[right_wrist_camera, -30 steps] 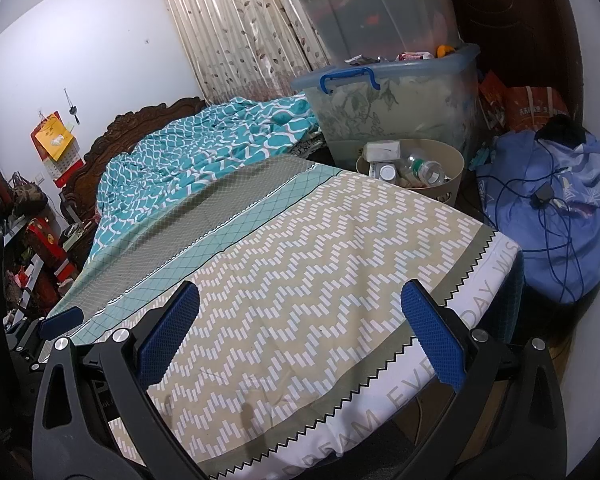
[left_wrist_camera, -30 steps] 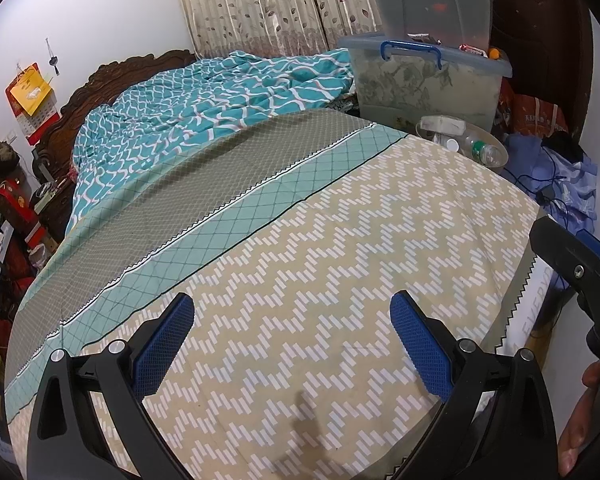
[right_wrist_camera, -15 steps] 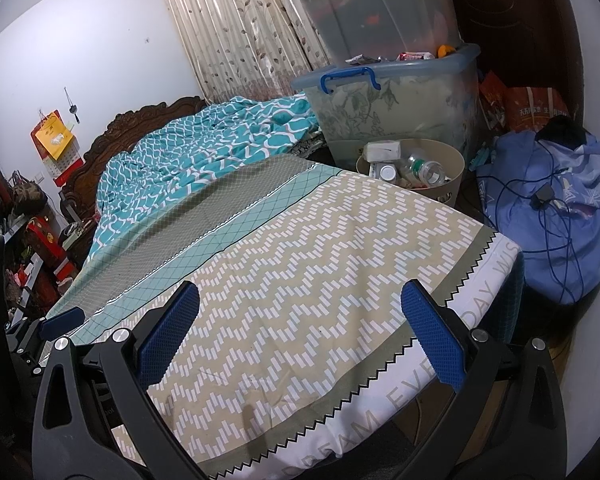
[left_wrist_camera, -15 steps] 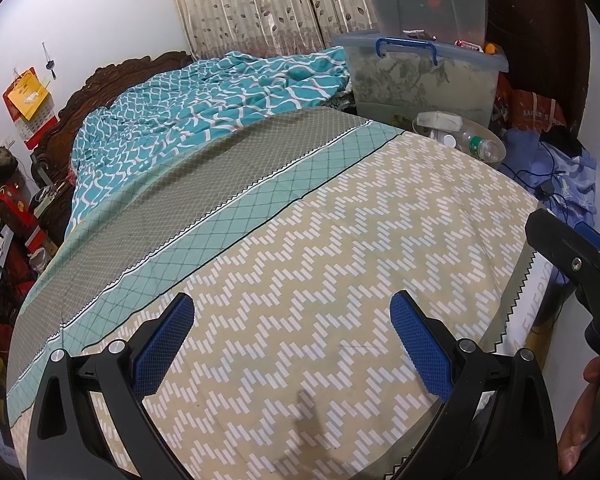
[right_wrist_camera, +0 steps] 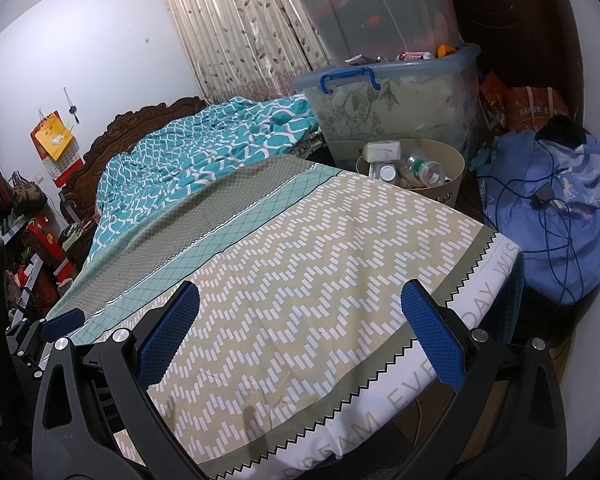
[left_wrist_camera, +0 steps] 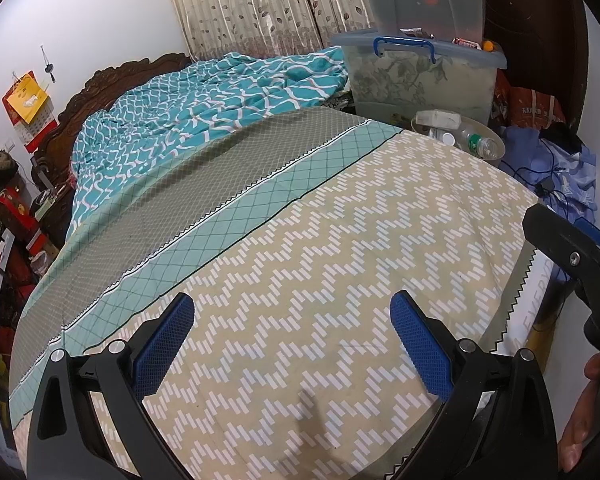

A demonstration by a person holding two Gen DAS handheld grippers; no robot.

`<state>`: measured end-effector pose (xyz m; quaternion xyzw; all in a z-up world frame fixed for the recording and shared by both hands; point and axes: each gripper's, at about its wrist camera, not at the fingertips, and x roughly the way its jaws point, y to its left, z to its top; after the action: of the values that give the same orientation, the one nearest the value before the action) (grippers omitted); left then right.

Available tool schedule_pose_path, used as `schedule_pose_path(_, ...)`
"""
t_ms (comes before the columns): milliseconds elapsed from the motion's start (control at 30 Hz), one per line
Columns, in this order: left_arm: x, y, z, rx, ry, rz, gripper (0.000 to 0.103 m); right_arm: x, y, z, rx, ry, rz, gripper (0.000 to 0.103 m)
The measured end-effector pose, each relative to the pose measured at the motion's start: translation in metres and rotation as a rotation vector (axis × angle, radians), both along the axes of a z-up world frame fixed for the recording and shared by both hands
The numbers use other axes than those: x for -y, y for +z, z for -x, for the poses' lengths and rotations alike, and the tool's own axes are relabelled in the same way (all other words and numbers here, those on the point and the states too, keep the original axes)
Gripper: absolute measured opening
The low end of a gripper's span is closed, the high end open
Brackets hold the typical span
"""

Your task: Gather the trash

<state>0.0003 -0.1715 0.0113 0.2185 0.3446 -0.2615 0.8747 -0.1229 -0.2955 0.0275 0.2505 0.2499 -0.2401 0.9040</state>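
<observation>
Left gripper and right gripper both spread wide, empty, hovering low over the zigzag-patterned beige bedspread. No loose trash visible on it. Beyond the far edge, a round beige plastic wastebasket holding a clear plastic bottle: probably light, crushable, slippery; best pinched at the neck.

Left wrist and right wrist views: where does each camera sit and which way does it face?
Left wrist: on the left tool, open above the bed, facing the headboard; the right tool and a hand show at right.
Right wrist: on the right tool, open over the bed's foot corner; the left tool shows at left.
Shared: bed, trash basket, storage bins.
</observation>
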Motion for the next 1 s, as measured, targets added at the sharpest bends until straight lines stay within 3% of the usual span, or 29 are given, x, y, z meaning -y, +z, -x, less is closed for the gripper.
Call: schedule_pose_path(1000,-0.0027,-0.0019,-0.0002,0.005,-0.034,-0.022,0.094,0.0002,-0.0097,0.0011,-0.006,0.001,-0.006,0.1)
